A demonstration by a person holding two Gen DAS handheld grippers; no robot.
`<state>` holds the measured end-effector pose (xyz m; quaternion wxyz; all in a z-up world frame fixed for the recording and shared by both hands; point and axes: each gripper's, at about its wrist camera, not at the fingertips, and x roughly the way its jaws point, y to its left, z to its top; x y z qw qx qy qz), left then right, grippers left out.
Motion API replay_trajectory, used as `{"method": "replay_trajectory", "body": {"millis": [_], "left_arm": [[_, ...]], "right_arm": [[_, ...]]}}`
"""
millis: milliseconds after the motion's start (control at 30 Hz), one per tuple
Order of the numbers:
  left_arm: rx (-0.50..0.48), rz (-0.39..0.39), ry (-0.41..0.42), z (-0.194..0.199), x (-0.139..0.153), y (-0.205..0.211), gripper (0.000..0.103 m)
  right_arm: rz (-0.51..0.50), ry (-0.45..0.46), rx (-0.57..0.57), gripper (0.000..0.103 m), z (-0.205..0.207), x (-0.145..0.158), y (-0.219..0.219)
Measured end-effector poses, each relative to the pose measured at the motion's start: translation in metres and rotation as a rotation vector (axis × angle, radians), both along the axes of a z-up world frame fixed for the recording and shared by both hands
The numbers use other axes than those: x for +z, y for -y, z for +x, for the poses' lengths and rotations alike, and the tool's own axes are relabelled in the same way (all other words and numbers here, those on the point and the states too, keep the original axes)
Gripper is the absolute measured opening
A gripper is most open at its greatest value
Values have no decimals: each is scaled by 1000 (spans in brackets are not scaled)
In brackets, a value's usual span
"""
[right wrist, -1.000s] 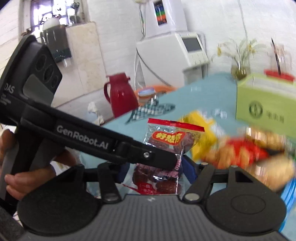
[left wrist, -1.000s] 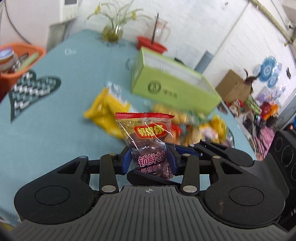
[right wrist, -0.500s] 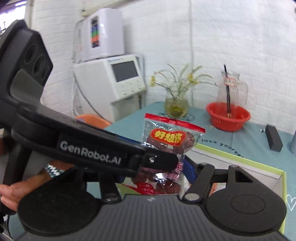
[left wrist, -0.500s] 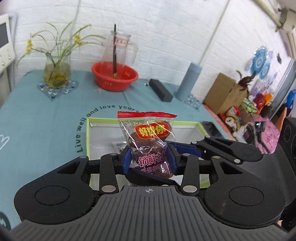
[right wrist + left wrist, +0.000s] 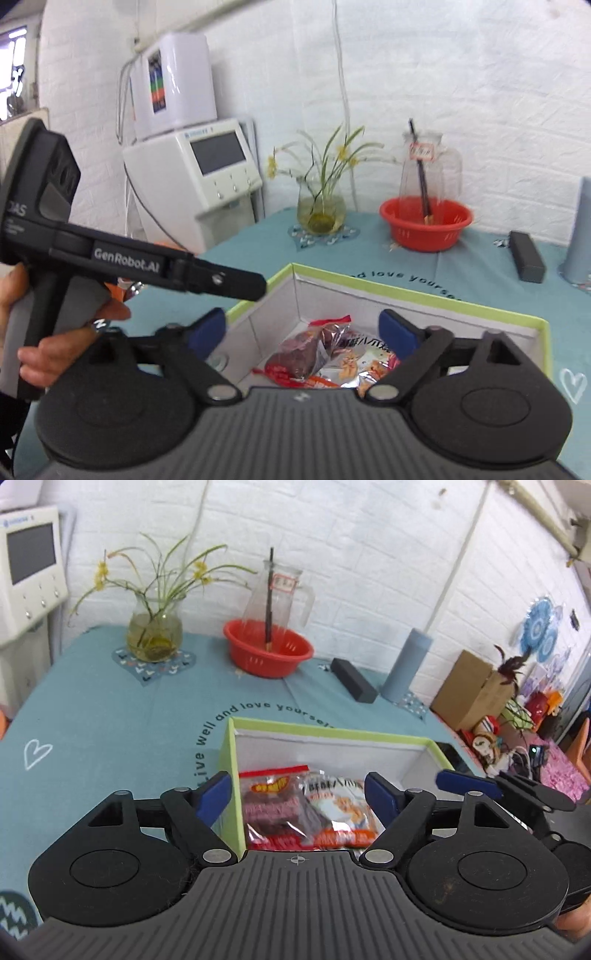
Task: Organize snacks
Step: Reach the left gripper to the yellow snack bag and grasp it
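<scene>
A green-rimmed white box stands on the teal tablecloth. Inside lie a clear packet of dark red dates and a white and orange snack packet. My left gripper is open and empty above the box's near left corner. My right gripper is open and empty above the same packets. The left gripper's body crosses the left of the right wrist view. The right gripper's blue fingertip shows at the right of the left wrist view.
At the back of the table stand a glass vase with a plant, a red basin with a glass jug, a black case and a grey-blue tumbler. A white machine stands left of the table.
Both grippers were shut on date packets and held them above the box. Now both are open and the packets lie in the box.
</scene>
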<state>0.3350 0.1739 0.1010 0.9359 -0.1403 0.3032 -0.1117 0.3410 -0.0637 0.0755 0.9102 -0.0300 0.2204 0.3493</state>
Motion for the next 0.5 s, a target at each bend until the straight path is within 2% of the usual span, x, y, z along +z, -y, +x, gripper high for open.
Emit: {"method": "replay_trajectory", "body": {"millis": [100,300,400,500], "left_arm": [[-36,-7,-5,-35,-11,14,67],[-113,-73,-72,-94,-44,57,68],[-189,-135,-98,-110,-53,84,68],[-256,-165,-107,-114,-56,114,68]], "right_arm": [[1,10,-28,93,-50,-12,17],[70,-53,-131,93,-142,-45,57],[38,-62,-244,93,-170,-54,82],[8,-84,-350,93,-180,-63,107]]}}
